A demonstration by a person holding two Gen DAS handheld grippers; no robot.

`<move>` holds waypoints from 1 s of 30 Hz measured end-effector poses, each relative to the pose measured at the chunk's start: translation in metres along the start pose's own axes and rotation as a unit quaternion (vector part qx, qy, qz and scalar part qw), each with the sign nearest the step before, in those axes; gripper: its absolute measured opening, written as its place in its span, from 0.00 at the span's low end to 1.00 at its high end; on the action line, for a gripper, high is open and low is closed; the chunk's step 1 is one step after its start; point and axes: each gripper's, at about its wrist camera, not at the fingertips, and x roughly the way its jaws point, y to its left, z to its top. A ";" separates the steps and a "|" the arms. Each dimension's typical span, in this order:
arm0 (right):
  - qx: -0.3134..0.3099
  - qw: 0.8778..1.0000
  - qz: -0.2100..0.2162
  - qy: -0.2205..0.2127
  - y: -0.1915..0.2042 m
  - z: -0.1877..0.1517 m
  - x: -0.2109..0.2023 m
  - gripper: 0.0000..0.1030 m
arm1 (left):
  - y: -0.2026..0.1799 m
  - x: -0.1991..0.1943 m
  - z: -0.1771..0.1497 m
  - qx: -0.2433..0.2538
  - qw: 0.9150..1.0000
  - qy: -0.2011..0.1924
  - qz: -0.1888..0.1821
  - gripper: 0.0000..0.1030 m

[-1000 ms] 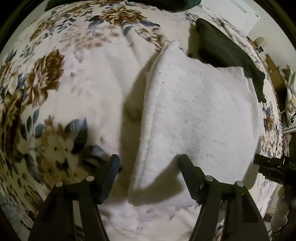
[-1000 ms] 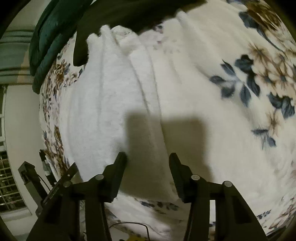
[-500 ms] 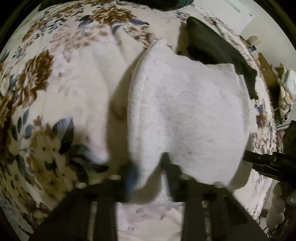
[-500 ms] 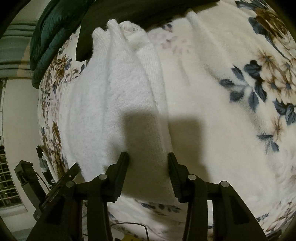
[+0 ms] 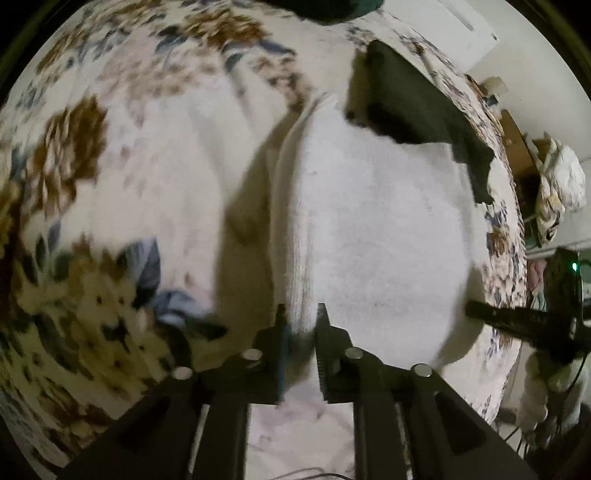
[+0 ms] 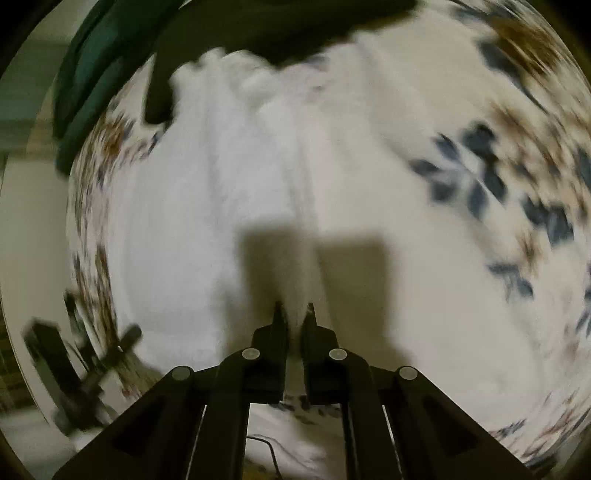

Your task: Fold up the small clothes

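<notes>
A white fuzzy garment [image 5: 369, 229] lies folded on the floral blanket [image 5: 92, 221]; it also shows in the right wrist view [image 6: 207, 221]. My left gripper [image 5: 301, 314] is shut on the garment's near left folded edge. My right gripper [image 6: 293, 310] is shut on the garment's near right edge, with the cloth pinched between the fingers. The right gripper shows at the right edge of the left wrist view [image 5: 517, 321], and the left gripper at the lower left of the right wrist view [image 6: 92, 362]. The right wrist view is motion blurred.
A dark garment [image 5: 417, 107] lies behind the white one, also in the right wrist view [image 6: 266, 33]. A dark green cloth [image 6: 96, 81] lies at the bed's far left. The bed's edge and room clutter [image 5: 557, 184] are at the right.
Both grippers have closed from open onto the near edge of the white garment. The views are now blurred as the grippers move.
</notes>
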 end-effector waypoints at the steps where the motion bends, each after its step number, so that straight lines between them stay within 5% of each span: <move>1: -0.006 1.000 0.000 0.003 0.002 0.005 -0.003 0.13 | -0.002 -0.005 0.006 0.005 1.000 -0.006 -0.004 0.18; 5: -0.012 0.999 0.010 -0.032 0.006 0.042 -0.027 0.34 | -0.009 -0.007 0.052 0.014 0.999 -0.048 0.001 0.42; 12: -0.070 0.995 -0.031 -0.071 0.041 0.122 -0.031 0.34 | -0.051 0.040 0.133 0.106 0.991 -0.055 0.059 0.44; 14: -0.086 0.993 -0.051 -0.064 0.051 0.141 -0.024 0.34 | -0.063 0.054 0.144 0.140 0.985 -0.052 0.081 0.42; 16: -0.093 0.991 -0.071 -0.058 0.059 0.151 -0.015 0.34 | -0.072 0.065 0.146 0.170 0.980 -0.043 0.088 0.02; 18: -0.096 0.991 -0.082 -0.052 0.062 0.154 -0.008 0.32 | -0.076 0.064 0.146 0.181 0.979 -0.047 0.085 0.02; 19: -0.098 0.990 -0.085 -0.060 0.063 0.152 -0.008 0.13 | -0.077 0.059 0.144 0.184 0.978 -0.055 0.085 0.02; 20: -0.098 0.989 -0.088 -0.074 0.065 0.150 -0.010 0.05 | -0.075 0.053 0.142 0.181 0.978 -0.064 0.080 0.02; 26: -0.080 0.986 -0.071 -0.128 0.066 0.131 -0.039 0.04 | -0.054 0.006 0.146 0.122 0.984 -0.120 0.057 0.02; 30: -0.075 0.984 -0.065 -0.147 0.068 0.130 -0.052 0.04 | -0.041 0.016 0.167 0.089 0.988 -0.113 0.050 0.02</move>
